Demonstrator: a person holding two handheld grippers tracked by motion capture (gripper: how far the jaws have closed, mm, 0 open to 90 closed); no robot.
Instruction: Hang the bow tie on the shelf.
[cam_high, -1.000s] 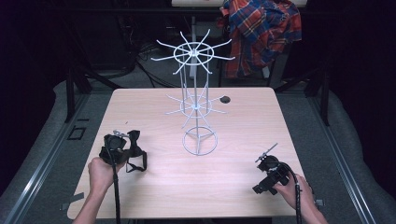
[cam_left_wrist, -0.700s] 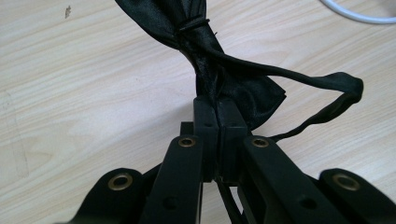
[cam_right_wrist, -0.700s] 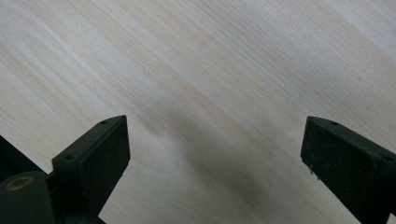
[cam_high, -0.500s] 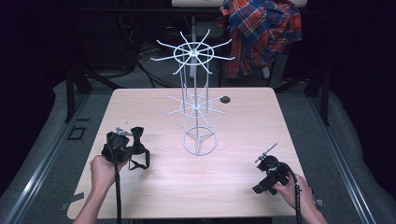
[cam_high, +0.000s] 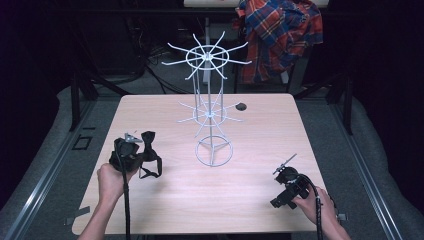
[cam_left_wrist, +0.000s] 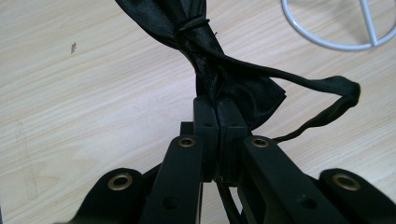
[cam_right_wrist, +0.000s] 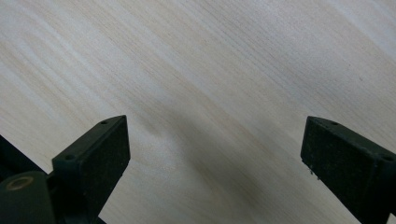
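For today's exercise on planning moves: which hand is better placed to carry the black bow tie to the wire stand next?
The left. Its claw is shut on the bow tie, beside the wire stand. The right claw is open over bare table, holding nothing.

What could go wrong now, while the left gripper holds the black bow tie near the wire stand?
The left gripper pinches only one edge of the bow tie, so the smooth cloth may slip out. Its loose strap hangs free and might catch on the wire stand base or tip it. The right gripper rests open, apart, unable to steady anything.
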